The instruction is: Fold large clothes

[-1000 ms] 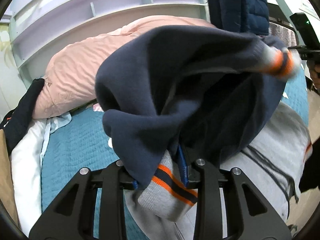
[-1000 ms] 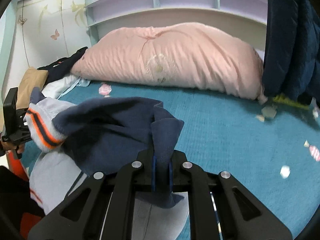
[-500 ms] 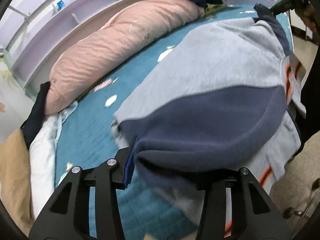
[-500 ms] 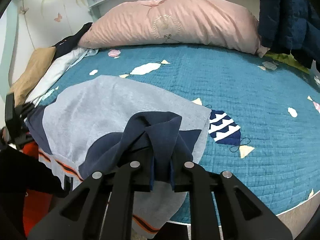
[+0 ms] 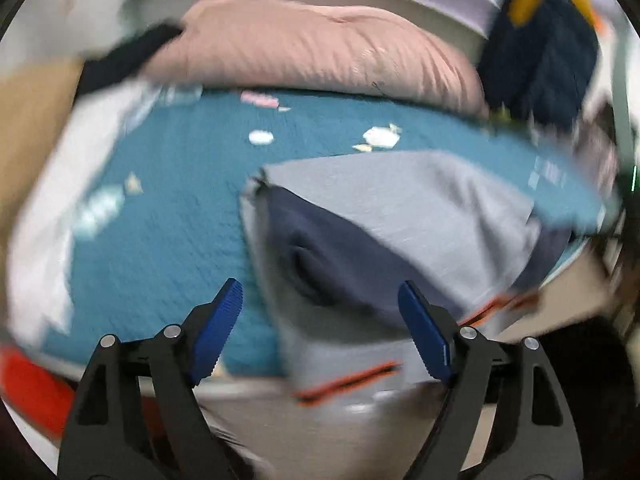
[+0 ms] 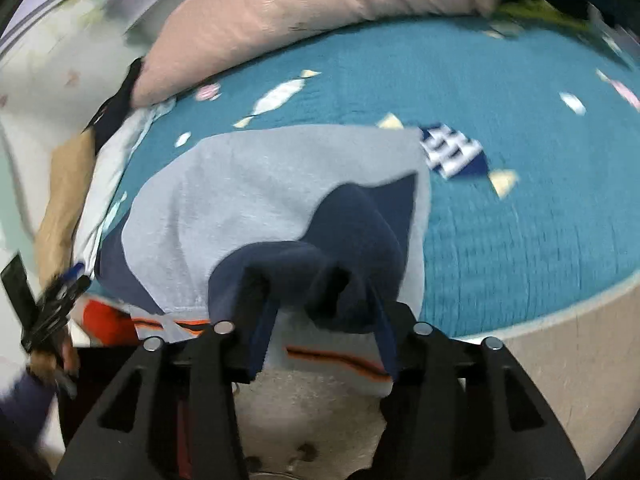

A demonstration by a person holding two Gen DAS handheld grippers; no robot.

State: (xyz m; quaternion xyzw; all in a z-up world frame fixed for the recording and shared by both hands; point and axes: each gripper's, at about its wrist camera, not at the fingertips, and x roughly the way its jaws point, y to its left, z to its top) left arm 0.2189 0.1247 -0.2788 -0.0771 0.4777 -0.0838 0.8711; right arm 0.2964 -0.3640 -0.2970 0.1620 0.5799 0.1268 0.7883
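While blurred, the left wrist view shows the left gripper (image 5: 320, 320), jaws just opened wide and empty, above the sweater (image 5: 400, 216) at the bed's (image 5: 160, 240) near edge.

Right wrist view: right gripper (image 6: 320, 320) jaws parting, navy fabric between them; grip uncertain. First fold apparently laid; further folds remain.

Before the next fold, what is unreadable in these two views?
- Left wrist view: motion blur smears the sweater, so its edges and creases are unclear.
- Right wrist view: navy fabric bunched between the right gripper jaws hides whether the pads touch it.
- Both views: the sweater's lower hem drops behind the gripper bodies.
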